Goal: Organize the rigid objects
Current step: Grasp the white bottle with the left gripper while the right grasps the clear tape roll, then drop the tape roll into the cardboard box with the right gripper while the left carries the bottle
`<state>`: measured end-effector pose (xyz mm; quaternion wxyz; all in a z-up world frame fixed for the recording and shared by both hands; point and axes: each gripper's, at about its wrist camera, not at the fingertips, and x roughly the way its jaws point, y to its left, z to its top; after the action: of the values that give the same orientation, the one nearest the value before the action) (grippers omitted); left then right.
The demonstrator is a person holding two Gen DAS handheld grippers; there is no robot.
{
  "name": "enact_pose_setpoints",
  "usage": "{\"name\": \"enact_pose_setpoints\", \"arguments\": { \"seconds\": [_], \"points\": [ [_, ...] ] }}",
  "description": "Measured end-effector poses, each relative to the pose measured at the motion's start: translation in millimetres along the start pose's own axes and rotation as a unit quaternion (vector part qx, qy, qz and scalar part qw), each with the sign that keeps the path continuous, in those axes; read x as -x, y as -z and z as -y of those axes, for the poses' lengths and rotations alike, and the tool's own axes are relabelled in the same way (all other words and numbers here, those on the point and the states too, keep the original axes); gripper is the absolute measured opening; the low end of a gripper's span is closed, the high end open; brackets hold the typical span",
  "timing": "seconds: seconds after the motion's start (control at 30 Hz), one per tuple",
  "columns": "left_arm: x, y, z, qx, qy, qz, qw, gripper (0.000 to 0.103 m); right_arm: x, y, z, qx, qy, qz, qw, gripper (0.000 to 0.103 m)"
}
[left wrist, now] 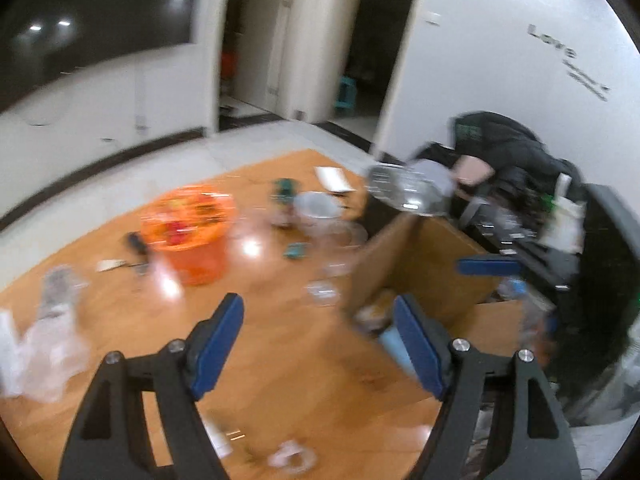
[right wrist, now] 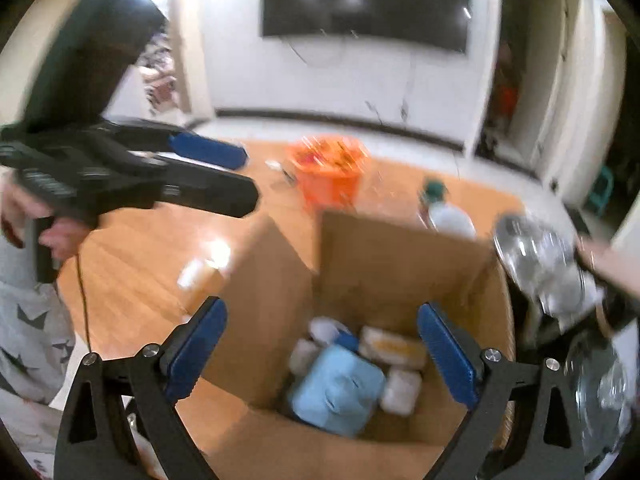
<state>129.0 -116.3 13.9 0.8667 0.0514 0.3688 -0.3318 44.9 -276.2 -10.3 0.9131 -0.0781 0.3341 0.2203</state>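
An open cardboard box (right wrist: 400, 252) stands on the wooden floor, holding a light blue container (right wrist: 340, 392) and several white and yellow packs (right wrist: 392, 344). My right gripper (right wrist: 320, 332) is open and empty, right above the box. My left gripper (left wrist: 318, 320) is open and empty over the floor, left of the box (left wrist: 420, 264); it also shows in the right wrist view (right wrist: 224, 168). The right gripper's blue pad (left wrist: 490, 267) shows over the box in the left wrist view. Both views are motion-blurred.
An orange basket (left wrist: 192, 236) of small things stands on the floor. Clear plastic containers (left wrist: 320, 216), a green-capped bottle (right wrist: 436, 196) and clear wrappers (left wrist: 48, 340) lie around. Another person's hand holds a shiny clear lid (right wrist: 536, 264) beside the box. A black bag (left wrist: 520, 184) sits right.
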Motion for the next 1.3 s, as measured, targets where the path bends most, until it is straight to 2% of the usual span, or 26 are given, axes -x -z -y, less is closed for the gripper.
{"name": "enact_pose_setpoints", "arguments": {
  "seconds": [0.1, 0.23, 0.27, 0.37, 0.5, 0.6, 0.73, 0.87, 0.9, 0.93, 1.0, 1.07, 1.1, 1.17, 1.23, 1.3],
  "points": [
    [24, 23, -34, 0.022, -0.053, 0.015, 0.9982, 0.08, -8, -15, -27, 0.015, -0.003, 0.022, 1.0, 0.096],
    [38, 62, -72, 0.042, -0.114, 0.02, 0.9924, 0.081, -21, -25, -77, 0.033, -0.079, 0.044, 0.995, 0.095],
    [38, 75, -82, 0.048, -0.124, 0.017, 0.991, 0.081, -26, -24, -88, 0.041, -0.089, 0.046, 0.994, 0.091],
    [28, 107, -105, 0.066, -0.129, -0.001, 0.9895, 0.081, -47, -12, -118, 0.061, -0.12, 0.026, 0.991, 0.077],
    [2, 146, -121, 0.084, -0.127, -0.028, 0.9879, 0.081, -85, 18, -136, 0.05, -0.152, -0.027, 0.987, 0.075],
    [-18, 166, -125, 0.1, -0.117, -0.045, 0.987, 0.081, -123, 45, -133, 0.029, -0.133, -0.075, 0.988, 0.068],
    [-41, 183, -124, 0.112, -0.115, -0.062, 0.9851, 0.081, -158, 66, -124, 0.011, -0.076, -0.109, 0.991, 0.058],
    [-56, 188, -121, 0.114, -0.103, -0.063, 0.9861, 0.081, -177, 76, -118, 0.016, -0.057, -0.131, 0.99, 0.047],
    [-58, 188, -119, 0.112, -0.102, -0.064, 0.9863, 0.081, -178, 76, -119, 0.027, -0.05, -0.124, 0.991, 0.045],
    [-61, 188, -118, 0.11, -0.104, -0.065, 0.9862, 0.081, -178, 76, -123, 0.041, -0.043, -0.124, 0.991, 0.037],
    [-65, 188, -117, 0.104, -0.111, -0.069, 0.986, 0.081, -178, 74, -126, 0.054, -0.031, -0.123, 0.99, 0.037],
    [-68, 186, -116, 0.1, -0.104, -0.069, 0.9871, 0.074, -172, 71, -127, 0.051, -0.035, -0.115, 0.991, 0.037],
    [-71, 186, -116, 0.098, -0.099, -0.071, 0.9876, 0.071, -161, 63, -127, 0.048, -0.042, -0.105, 0.992, 0.037],
    [-74, 184, -114, 0.093, -0.095, -0.071, 0.9886, 0.059, -136, 49, -129, 0.04, -0.051, -0.082, 0.995, 0.037],
    [-79, 181, -109, 0.086, -0.099, -0.075, 0.9885, 0.051, -100, 26, -123, 0.03, -0.059, -0.042, 0.997, 0.037],
    [-85, 178, -108, 0.083, -0.107, -0.081, 0.9876, 0.046, -69, 8, -118, 0.034, -0.048, -0.004, 0.998, 0.037]
  ]
}}
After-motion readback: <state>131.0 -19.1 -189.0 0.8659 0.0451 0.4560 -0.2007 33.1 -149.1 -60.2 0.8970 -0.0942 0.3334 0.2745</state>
